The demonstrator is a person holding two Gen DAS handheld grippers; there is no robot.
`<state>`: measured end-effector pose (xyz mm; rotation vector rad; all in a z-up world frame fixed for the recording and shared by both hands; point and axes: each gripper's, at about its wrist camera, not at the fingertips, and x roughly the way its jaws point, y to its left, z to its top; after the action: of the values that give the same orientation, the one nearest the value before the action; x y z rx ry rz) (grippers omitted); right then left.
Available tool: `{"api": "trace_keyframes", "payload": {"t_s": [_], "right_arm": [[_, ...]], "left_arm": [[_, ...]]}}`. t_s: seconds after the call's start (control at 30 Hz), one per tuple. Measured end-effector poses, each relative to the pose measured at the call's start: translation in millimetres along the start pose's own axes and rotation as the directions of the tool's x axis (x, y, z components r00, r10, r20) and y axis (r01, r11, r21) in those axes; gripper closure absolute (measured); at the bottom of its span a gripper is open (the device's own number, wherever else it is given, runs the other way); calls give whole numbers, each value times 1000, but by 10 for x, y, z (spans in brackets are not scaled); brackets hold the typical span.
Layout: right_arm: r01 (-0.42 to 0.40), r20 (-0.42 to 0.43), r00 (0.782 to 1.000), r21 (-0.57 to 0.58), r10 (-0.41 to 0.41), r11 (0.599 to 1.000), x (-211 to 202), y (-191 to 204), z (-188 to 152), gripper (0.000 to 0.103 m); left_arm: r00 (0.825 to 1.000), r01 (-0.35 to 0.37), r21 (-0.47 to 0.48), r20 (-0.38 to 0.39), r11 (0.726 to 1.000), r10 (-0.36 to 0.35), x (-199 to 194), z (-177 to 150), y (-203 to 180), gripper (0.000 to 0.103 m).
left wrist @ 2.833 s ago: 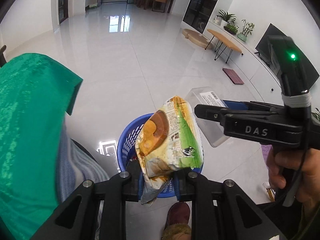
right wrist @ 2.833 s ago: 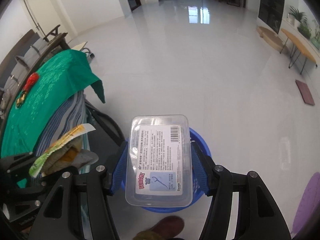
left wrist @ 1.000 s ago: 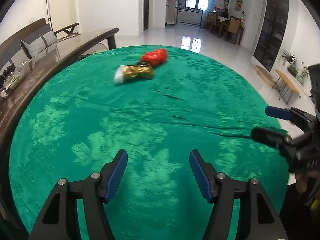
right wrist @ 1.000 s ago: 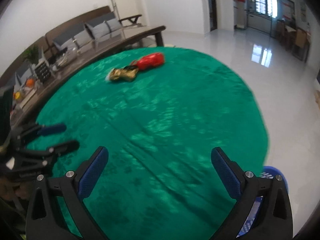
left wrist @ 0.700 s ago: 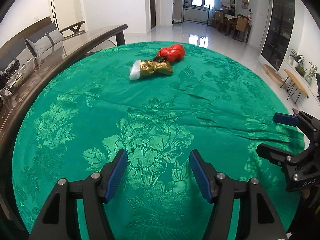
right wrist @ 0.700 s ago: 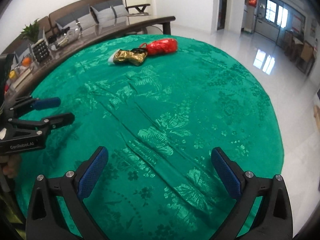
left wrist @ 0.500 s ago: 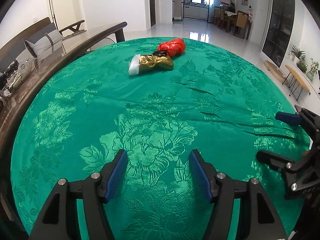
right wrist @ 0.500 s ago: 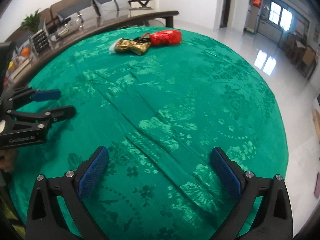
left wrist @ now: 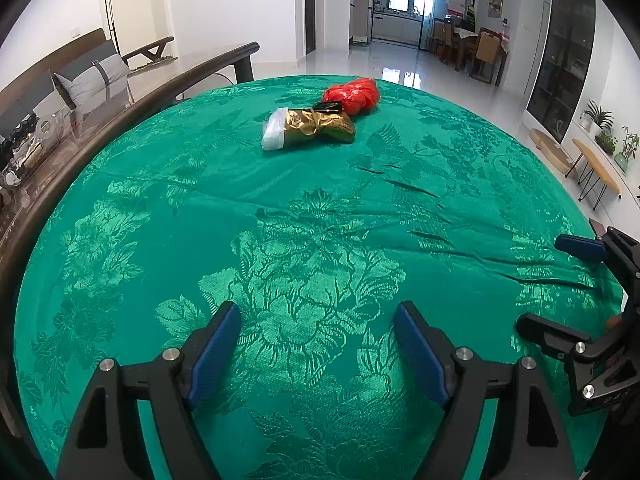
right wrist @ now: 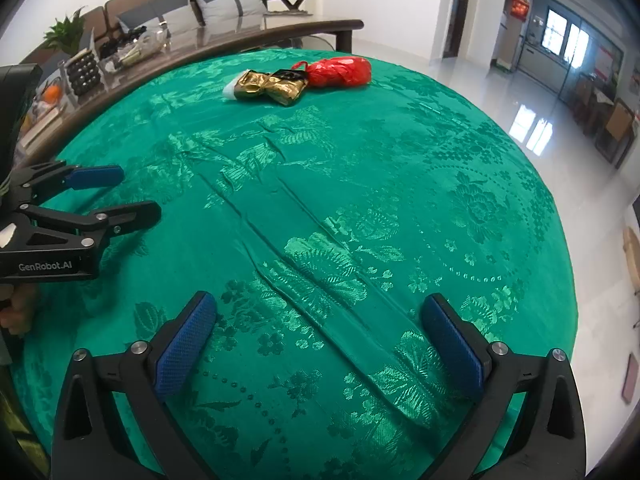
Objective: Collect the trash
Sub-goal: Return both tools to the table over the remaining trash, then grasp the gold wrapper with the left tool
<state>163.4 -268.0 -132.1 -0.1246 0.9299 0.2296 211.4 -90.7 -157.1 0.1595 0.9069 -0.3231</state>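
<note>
Left wrist view: gold wrapper (left wrist: 316, 130) and red wrapper (left wrist: 354, 94) touching at the table's (left wrist: 100, 216) far side. We've dropped earlier trash; left gripper (left wrist: 316, 346) empty, jaws opening; right gripper (right wrist: 318, 346) wide, empty. These go next.

wrapper (left wrist: 316, 130) touching bag (left wrist: 354, 94) | both far side of tablecloth (left wrist: 200, 208)

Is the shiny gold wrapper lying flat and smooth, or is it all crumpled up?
Crumpled. The gold wrapper is bunched and creased, with a white end sticking out, lying on the green tablecloth beside the red wrapper.
</note>
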Motion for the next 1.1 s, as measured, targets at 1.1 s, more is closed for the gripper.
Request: {"api": "trace_keyframes", "payload": {"t_s": [1.1], "right_arm": [[-3,0,1000,-3,3,1000,41,22,29,0]], "left_arm": [[960,280,395,-101,875,-262,1023,1496,198,21]]}}
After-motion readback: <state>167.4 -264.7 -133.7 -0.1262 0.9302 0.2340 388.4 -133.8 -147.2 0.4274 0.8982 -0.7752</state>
